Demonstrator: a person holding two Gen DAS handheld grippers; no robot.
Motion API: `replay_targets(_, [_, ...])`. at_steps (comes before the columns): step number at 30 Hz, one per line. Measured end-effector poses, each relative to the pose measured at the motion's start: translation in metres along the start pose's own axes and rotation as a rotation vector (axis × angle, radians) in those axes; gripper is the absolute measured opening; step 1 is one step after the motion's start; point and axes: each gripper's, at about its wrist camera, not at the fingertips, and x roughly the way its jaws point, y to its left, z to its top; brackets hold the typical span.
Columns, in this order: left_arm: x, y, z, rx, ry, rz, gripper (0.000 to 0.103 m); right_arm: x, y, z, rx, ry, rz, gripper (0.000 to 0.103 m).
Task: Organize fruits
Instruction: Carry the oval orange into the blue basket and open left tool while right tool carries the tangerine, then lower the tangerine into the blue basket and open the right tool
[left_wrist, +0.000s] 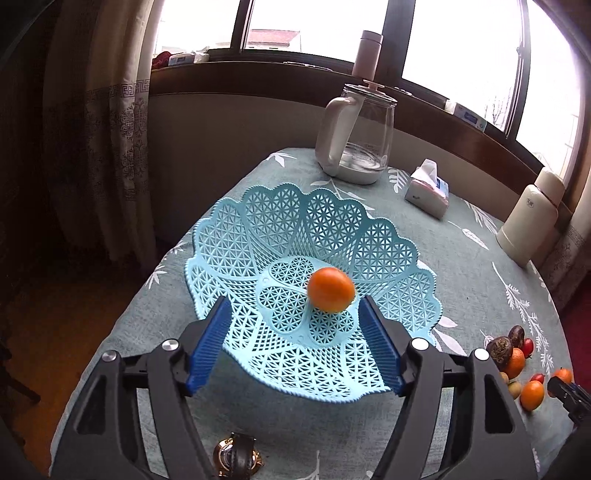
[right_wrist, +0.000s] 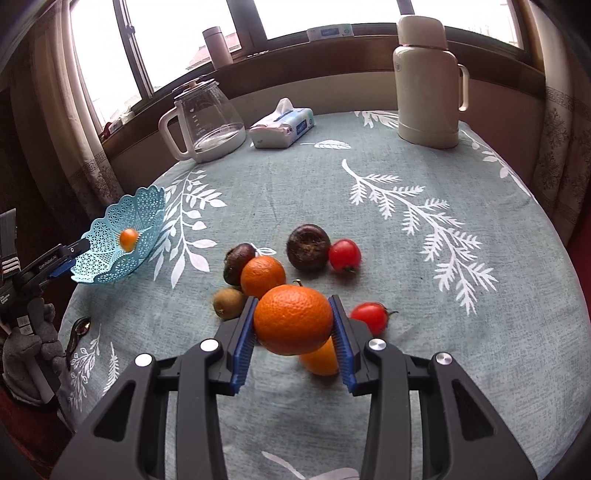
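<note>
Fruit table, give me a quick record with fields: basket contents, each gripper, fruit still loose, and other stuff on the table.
basket: blue lattice basket holding one small orange fruit
left gripper: open, over the basket
right gripper: shut on a large orange
loose fruit: orange, kiwi, two red tomatoes, two dark fruits
other items: glass kettle, tissue pack, thermos

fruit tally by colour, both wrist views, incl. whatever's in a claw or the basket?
Orange: 4: one in the blue basket at, one gripped by the right claw at, one behind it, one beneath it
Red: 2
Dark brown: 2
Green-brown: 1
Total: 9
</note>
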Motion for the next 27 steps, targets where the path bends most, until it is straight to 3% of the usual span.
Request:
replay_targets(17, [-0.036,0.028,0.025,-0.052,-0.088,0.068,0.083,0.044,0.145,0.053,-0.165,0.005,0.225,0.039])
replay_targets(27, [-0.053,0.041,0.031,-0.075,-0.119,0.063,0.083,0.081,0.198,0.056,-0.212,0.048,0.249,0.039])
